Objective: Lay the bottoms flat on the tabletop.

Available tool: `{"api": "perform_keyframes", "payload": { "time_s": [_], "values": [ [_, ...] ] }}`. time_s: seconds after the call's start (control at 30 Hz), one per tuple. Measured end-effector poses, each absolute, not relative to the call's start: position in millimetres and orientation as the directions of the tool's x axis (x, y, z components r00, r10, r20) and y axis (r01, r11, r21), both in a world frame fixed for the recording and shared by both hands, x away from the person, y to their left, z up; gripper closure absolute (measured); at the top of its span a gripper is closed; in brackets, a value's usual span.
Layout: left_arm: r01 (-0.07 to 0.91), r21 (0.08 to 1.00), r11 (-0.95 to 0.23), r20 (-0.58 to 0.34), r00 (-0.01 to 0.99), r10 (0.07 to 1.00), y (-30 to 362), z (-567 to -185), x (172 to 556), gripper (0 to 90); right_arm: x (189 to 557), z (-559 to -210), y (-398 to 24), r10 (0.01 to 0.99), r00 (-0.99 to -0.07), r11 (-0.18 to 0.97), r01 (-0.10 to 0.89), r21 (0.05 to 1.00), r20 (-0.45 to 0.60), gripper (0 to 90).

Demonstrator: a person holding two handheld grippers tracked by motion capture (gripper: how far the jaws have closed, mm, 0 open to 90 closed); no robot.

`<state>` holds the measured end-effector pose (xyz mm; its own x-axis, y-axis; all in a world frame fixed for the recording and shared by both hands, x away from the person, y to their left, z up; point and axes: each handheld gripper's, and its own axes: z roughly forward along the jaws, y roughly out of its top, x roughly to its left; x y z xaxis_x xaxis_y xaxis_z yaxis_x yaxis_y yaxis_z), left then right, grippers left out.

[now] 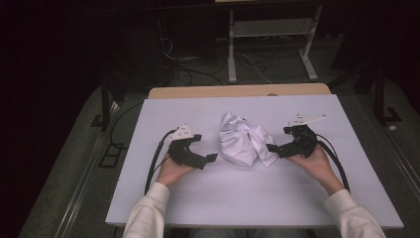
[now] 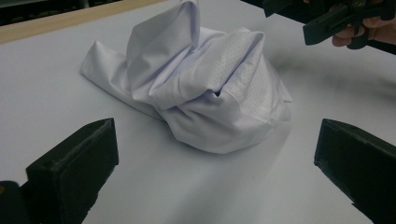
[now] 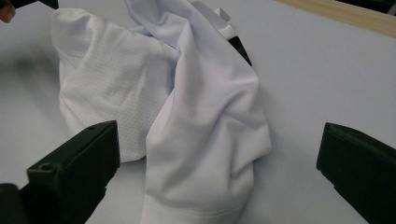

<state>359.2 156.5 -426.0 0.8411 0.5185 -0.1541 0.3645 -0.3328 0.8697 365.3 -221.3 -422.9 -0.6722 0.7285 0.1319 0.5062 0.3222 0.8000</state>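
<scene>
A crumpled white garment [image 1: 242,140], part smooth and part mesh fabric, lies heaped at the middle of the white table top [image 1: 247,198]. My left gripper [image 1: 204,148] rests just left of it, jaws wide open and pointing at the heap [image 2: 210,93], with bare table between them. My right gripper [image 1: 280,139] stands open at the heap's right edge. In the right gripper view a fold of the garment [image 3: 205,140] runs down between the open jaws. The right gripper [image 2: 336,21] shows at the top right of the left gripper view.
The table's far edge is a bare wooden strip [image 1: 237,91]. Beyond it, a metal frame [image 1: 270,44] and loose cables [image 1: 198,64] lie on the dark floor. A person's hands in white sleeves [image 1: 148,213] come in from the near edge.
</scene>
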Motion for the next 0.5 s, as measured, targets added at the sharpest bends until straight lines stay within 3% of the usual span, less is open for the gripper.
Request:
{"api": "perform_keyframes", "payload": {
  "time_s": [0.4,0.5],
  "values": [
    [0.384,0.830,-0.405,-0.160,0.859,0.486,131.0,-439.2,364.5,0.9,371.0,-437.6,-209.4,0.720,-0.678,0.341,0.534,0.773,0.151,3.0],
    [0.364,0.823,-0.436,-0.146,0.878,0.456,121.5,-443.7,362.7,11.2,370.7,-439.0,-207.4,0.712,-0.683,0.342,0.540,0.769,0.163,5.7]
  ]
}}
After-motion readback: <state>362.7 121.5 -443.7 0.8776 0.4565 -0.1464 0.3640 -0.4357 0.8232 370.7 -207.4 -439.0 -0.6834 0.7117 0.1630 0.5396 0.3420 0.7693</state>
